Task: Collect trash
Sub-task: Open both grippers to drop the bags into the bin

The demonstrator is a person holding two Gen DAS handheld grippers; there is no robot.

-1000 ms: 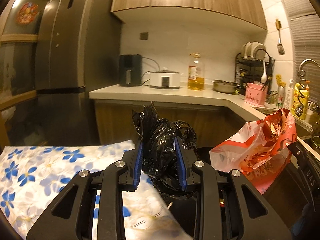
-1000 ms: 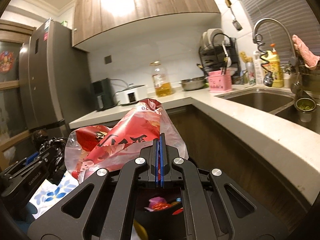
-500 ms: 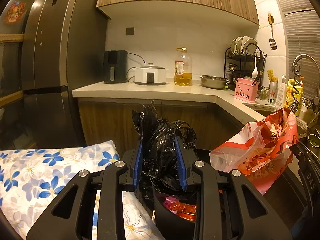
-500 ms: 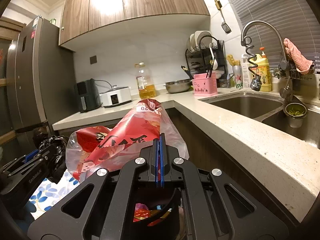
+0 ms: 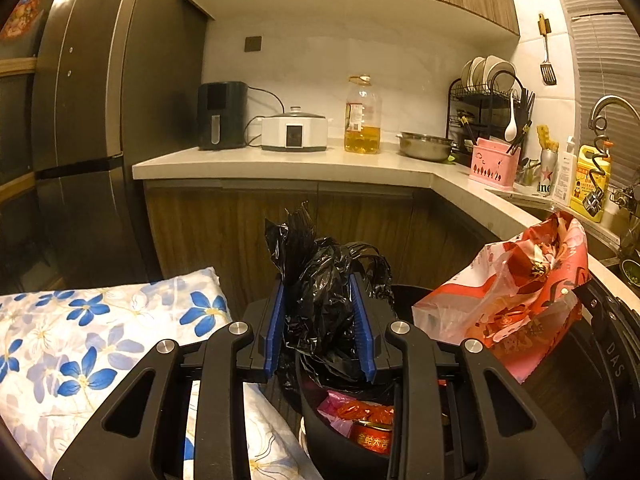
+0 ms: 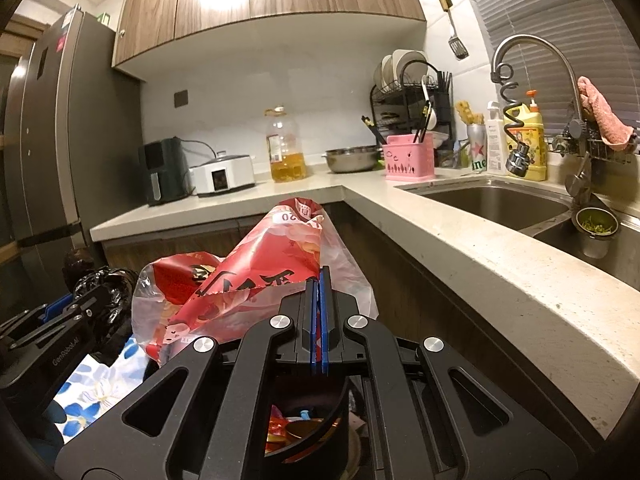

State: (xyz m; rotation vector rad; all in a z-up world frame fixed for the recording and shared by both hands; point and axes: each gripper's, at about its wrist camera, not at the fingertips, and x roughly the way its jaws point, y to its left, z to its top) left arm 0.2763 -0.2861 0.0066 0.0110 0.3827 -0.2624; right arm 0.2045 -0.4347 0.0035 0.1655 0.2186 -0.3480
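Left wrist view: we saw our left claw [image 5: 319, 322] squeezing the black bag [image 5: 320, 280], right above the black bin [image 5: 340, 436] full of trash.
Right wrist view: we saw our right claw [image 6: 319, 316] pinched tight on the red bag [image 6: 248, 280], beside the tabletop [image 6: 480, 264].

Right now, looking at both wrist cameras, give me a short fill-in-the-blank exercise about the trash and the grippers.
1. The left gripper is shut on a crumpled ____ plastic bag.
2. The right gripper pinches the ____ printed bag.
3. Below both grippers an open black bin already holds ____.

Missing words: black; red; trash
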